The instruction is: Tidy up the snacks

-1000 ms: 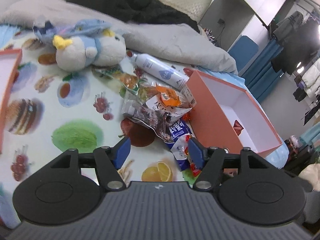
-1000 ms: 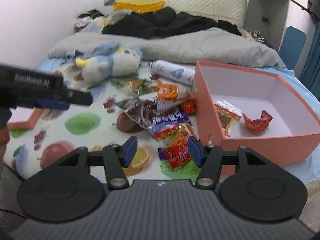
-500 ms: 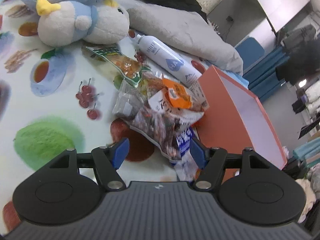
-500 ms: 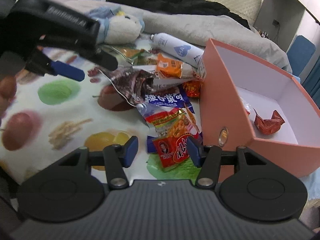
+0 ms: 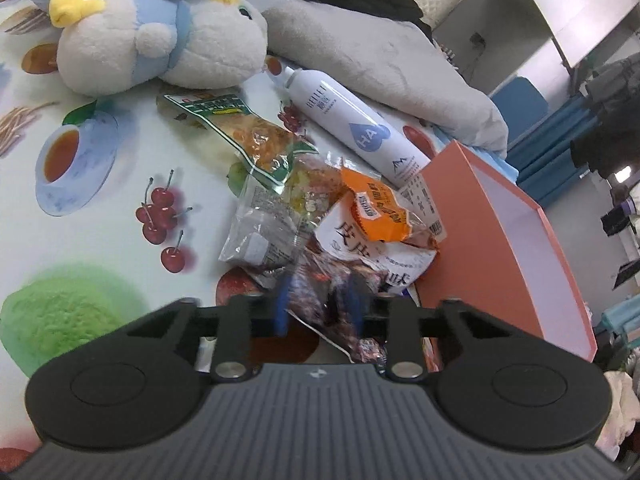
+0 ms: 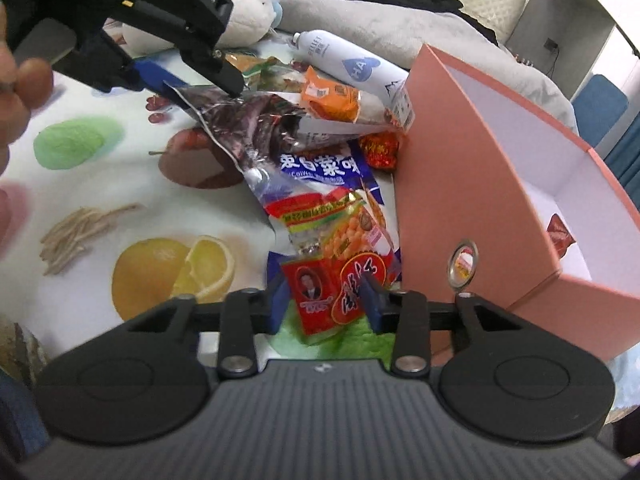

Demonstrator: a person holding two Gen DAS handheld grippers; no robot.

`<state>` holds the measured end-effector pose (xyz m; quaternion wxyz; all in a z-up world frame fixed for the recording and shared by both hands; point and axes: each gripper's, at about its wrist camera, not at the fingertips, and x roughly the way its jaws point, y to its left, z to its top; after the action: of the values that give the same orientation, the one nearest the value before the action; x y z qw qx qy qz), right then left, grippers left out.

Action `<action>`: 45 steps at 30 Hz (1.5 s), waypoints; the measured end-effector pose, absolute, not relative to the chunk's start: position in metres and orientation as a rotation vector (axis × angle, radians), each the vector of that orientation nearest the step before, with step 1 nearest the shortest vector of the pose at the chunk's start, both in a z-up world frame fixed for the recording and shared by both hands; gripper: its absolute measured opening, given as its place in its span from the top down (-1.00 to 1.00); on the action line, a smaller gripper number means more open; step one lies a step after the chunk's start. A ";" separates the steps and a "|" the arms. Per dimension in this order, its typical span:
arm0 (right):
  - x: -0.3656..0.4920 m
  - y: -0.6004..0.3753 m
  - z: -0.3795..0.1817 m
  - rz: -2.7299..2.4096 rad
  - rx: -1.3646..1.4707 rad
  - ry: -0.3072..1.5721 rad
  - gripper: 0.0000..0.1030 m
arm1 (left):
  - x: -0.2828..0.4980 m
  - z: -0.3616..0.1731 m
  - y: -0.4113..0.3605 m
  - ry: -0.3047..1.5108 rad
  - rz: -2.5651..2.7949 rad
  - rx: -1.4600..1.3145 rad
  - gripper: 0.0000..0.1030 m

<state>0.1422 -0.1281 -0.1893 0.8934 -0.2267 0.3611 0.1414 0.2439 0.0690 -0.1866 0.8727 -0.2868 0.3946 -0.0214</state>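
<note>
Snack packets lie heaped on a fruit-print bedsheet beside an orange box (image 5: 480,240) (image 6: 460,168). My left gripper (image 5: 318,308) (image 6: 200,88) is closing its jaws, and its pads press a dark foil snack bag (image 5: 324,280) (image 6: 248,128) by one corner. My right gripper (image 6: 326,300) is closing too, with a red snack packet (image 6: 320,284) pinched between its blue pads. An orange packet (image 5: 376,212), a green-edged packet (image 5: 240,128), a blue-and-white bag (image 6: 320,164) and a peanut bag (image 6: 332,220) lie in the heap. One red wrapper (image 6: 560,232) shows inside the box.
A white spray bottle (image 5: 352,128) lies behind the heap. A blue-and-white plush toy (image 5: 160,40) sits at the back left, with a grey blanket (image 5: 380,52) behind it. A person's hand (image 6: 20,80) holds the left gripper at the left edge.
Both grippers came down and forward onto the heap and narrowed their jaws. The left now grips the dark foil bag's corner; the right has the red packet between its pads.
</note>
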 end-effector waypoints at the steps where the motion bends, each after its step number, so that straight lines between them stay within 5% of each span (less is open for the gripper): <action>1: 0.141 -0.128 -0.189 0.294 -0.472 0.742 0.39 | 0.244 -0.185 0.069 0.819 -0.046 -0.597 0.53; 9: 0.137 -0.135 -0.175 0.295 -0.441 0.725 0.48 | 0.226 -0.163 0.071 0.783 -0.041 -0.581 0.90; 37: 0.079 -0.106 -0.167 0.395 -0.433 0.748 0.49 | 0.066 -0.156 0.116 0.771 0.047 -0.558 0.91; 43: 0.082 -0.108 -0.168 0.424 -0.393 0.770 0.34 | 0.086 -0.163 0.115 0.809 0.011 -0.543 0.85; 45: 0.082 -0.110 -0.167 0.451 -0.369 0.767 -0.07 | 0.096 -0.166 0.110 0.829 -0.005 -0.525 0.49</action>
<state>0.0823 -0.1102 -0.1671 0.8862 -0.1774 0.3689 0.2171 0.0963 0.1105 -0.1656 0.8820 -0.2519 0.3982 -0.0023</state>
